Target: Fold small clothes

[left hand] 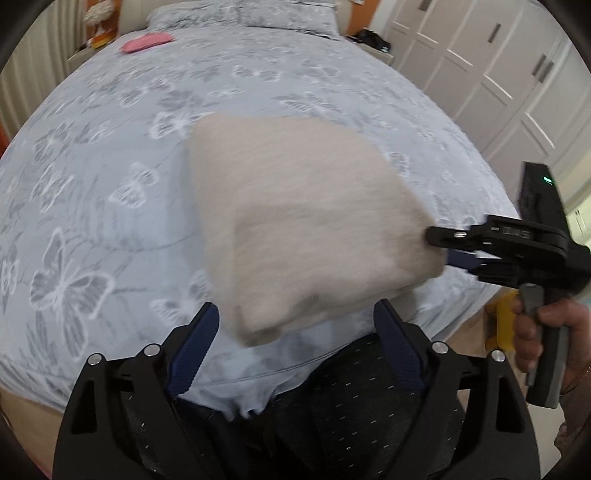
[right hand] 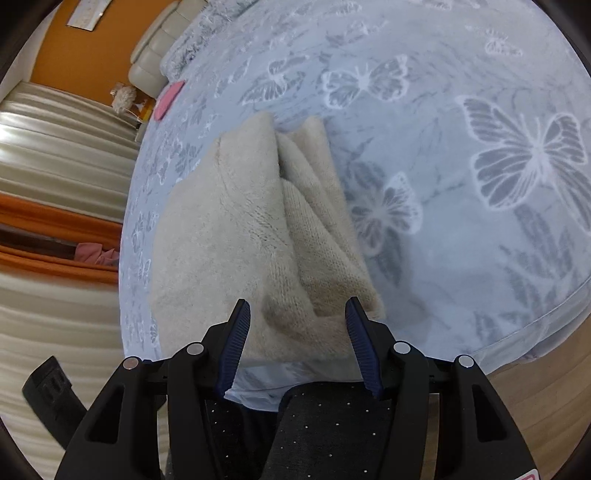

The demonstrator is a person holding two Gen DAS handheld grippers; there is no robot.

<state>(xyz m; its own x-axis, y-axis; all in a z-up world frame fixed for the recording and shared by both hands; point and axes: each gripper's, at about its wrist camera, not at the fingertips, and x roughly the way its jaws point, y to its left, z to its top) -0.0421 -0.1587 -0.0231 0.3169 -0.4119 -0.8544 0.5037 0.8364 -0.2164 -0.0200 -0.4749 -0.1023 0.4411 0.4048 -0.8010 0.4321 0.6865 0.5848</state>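
Observation:
A beige knit garment (left hand: 295, 221), folded into a thick pad, lies on the bed's butterfly-print cover (left hand: 110, 166); it looks blurred in the left wrist view. My left gripper (left hand: 295, 332) stands wide open, and the garment's near corner reaches between its blue-padded fingers (left hand: 195, 343) without touching them. From the right, my right gripper (left hand: 448, 247), held in a hand (left hand: 532, 332), meets the garment's edge. In the right wrist view the folded garment (right hand: 240, 221) shows layered edges. Its near end lies between the spread fingers of the right gripper (right hand: 299, 343), whose pads do not press it.
A pink item (left hand: 147, 41) lies far up the bed near the pillows (left hand: 240, 14). White wardrobe doors (left hand: 498, 74) stand to the right. The bed's near edge (right hand: 535, 314) drops to wooden floor (right hand: 546, 406). Dark dotted trousers (left hand: 351, 406) are right below. Curtains (right hand: 55, 147) hang beside the bed.

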